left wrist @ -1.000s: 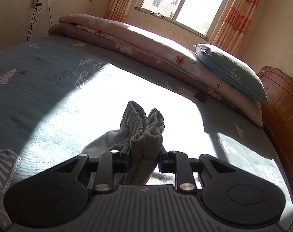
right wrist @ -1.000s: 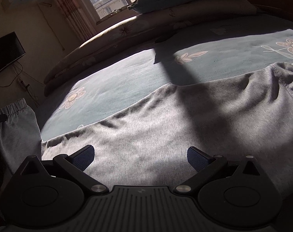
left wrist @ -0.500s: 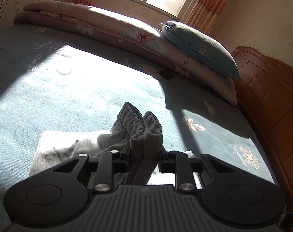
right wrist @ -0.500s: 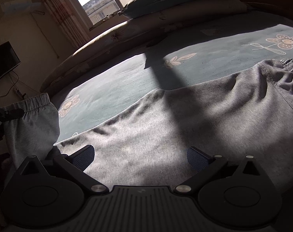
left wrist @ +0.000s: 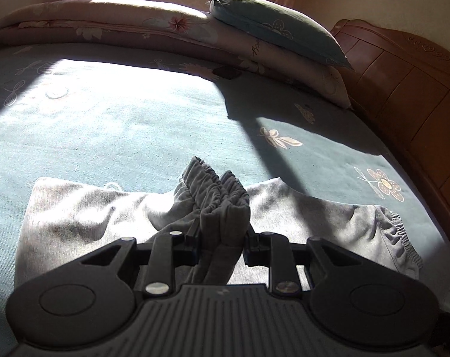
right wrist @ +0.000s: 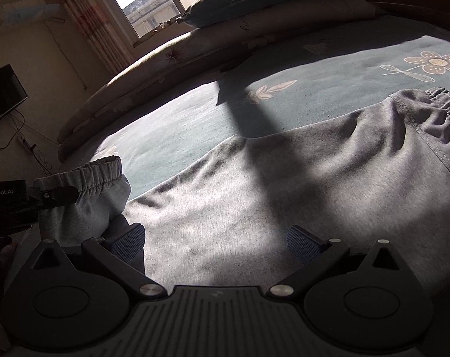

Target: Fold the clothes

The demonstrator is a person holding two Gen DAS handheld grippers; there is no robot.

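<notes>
Since the earlier frame, left gripper (left wrist: 223, 238) has carried the cuffs (left wrist: 216, 192) in over the pants (left wrist: 85, 208); right gripper (right wrist: 216, 238) hasn't moved. Left jaws are clamped on the bunched elastic cuffs, held up above the rest of the grey pants, which lie spread on the bed (left wrist: 120, 125). Right jaws stand wide apart w/ nothing between them, low over the cloth. Waistband (left wrist: 400, 238) lies flat at right. Beyond: teal sheet w/ flower prints, then a rolled quilt (left wrist: 111, 20) w/ a pillow (left wrist: 278, 29) on top, window behind. Right view only: left gripper from the side at far left, body marked "nRobot.AI", first letters cut off; a dark screen (right wrist: 3, 95) on the wall. Left view only: wooden headboard (left wrist: 403, 68). Script on the quilt is too small to read.
</notes>
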